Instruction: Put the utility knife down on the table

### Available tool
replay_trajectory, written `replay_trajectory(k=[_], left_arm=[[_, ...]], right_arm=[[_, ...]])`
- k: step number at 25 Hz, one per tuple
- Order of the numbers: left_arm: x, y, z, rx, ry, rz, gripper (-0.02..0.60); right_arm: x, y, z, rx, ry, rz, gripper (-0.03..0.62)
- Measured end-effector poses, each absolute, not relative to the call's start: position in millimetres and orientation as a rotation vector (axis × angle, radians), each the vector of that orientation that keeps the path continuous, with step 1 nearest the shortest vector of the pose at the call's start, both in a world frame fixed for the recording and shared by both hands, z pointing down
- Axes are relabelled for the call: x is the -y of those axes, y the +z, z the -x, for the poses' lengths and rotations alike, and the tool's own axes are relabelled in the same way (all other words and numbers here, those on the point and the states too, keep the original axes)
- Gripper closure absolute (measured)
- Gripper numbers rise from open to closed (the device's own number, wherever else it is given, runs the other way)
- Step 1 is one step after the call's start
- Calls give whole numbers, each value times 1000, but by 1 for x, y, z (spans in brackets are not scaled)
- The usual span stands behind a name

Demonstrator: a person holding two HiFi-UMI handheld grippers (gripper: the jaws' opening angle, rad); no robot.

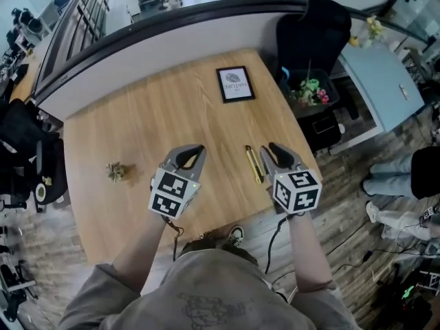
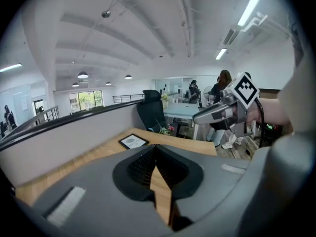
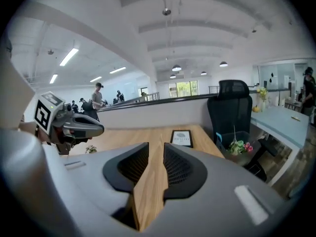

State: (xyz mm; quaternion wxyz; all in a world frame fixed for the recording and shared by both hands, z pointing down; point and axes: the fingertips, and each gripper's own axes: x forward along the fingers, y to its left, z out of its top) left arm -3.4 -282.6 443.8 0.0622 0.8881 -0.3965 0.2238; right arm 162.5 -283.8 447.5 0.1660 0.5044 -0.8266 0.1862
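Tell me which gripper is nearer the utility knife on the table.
Right. The right gripper hangs just right of the utility knife; the left gripper is farther off to its left.

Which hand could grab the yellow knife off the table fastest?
Probably the right. The right gripper hovers just beside the utility knife, jaws apart and empty; the left gripper is farther off, jaws together.

Close up, the right hand-held gripper (image 3: 155,146) fills the lower half of the frame. Its grey jaws stand a little apart with nothing between the black ribbed pads (image 3: 180,167), only the wooden counter (image 3: 123,135) showing through the gap. Just above centre a small framed card (image 3: 181,138) lies on the counter. The left hand-held gripper (image 3: 98,129) reaches in from the left edge, above a small spiky ornament (image 3: 90,149). A black office chair (image 3: 234,107) stands right of centre
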Motion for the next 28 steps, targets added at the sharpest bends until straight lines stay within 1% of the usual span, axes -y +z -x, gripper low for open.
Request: replay_trajectory(k=[8,14,18,20,28], left_arm=[[260,346,12,1319,488,-2838,580],[222,291,8,1324,436,-2987,580],[198,273,5,1304,360,-2964,580],[187,268,4,1294,346,-2962,580],[167,276,3,1276,367,-2941,580]], right_arm=[[228,313,-160,2560,260,-1538,532],[179,255,-153,2696,199,-1573,554],[152,240,-155,2696,136,-1609,562],[140,239,-155,2693,126,-1612,582],[120,263,-153,2658,183,-1589,583]])
